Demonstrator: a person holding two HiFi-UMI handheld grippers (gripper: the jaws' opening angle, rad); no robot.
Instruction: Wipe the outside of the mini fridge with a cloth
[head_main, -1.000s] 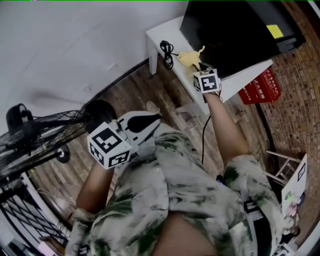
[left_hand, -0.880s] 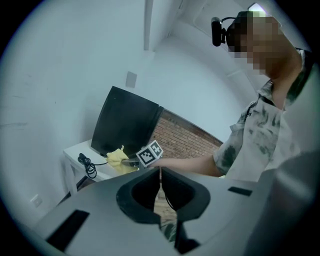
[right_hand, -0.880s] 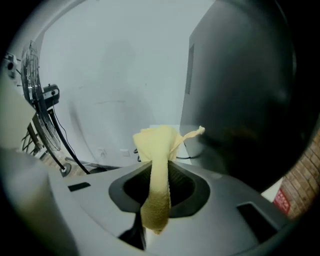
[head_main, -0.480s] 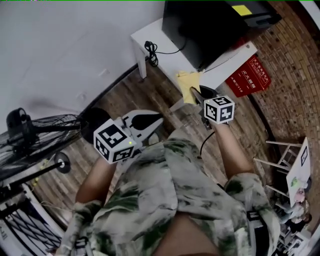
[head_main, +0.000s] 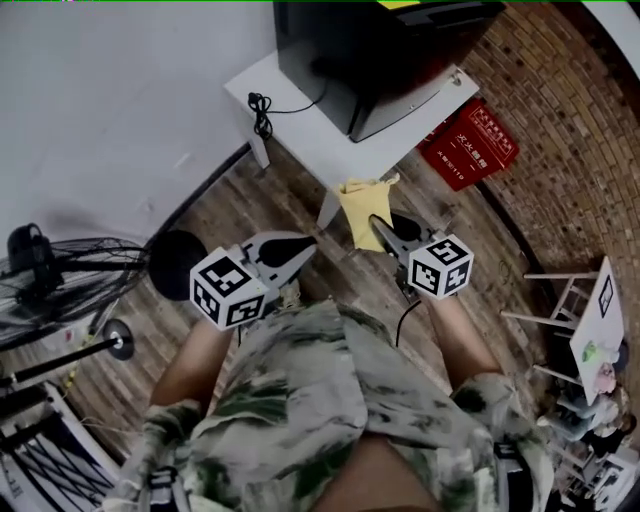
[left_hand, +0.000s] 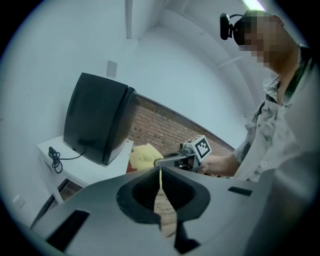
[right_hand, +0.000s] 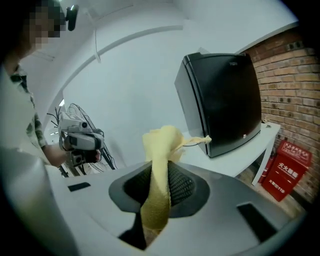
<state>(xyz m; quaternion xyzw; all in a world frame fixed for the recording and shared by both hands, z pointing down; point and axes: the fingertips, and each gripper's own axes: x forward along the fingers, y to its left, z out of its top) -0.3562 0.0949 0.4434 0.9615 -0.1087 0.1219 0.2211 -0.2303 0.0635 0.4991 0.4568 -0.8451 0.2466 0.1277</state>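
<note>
left gripper (head_main: 305, 243): lower centre-left, jaws closed, empty
right gripper (head_main: 378, 226): centre, clamped on the yellow cloth (head_main: 360, 203)
mini fridge (head_main: 360, 60): top centre on the table (head_main: 300, 135), apart from the cloth
step: probably bringing the cloth in
next: press it flat on a fridge face

White table (head_main: 300, 140) on a wood-plank floor (head_main: 230, 210)
A black mini fridge (head_main: 370, 50) stands on it, with a coiled black cable (head_main: 262, 108) lying on the bare top beside it, near the corner

green-and-white marbled shirt (head_main: 340, 390), grey left gripper (head_main: 310, 241), right gripper (head_main: 376, 222), black-and-white marker cubes (head_main: 228, 290)
</note>
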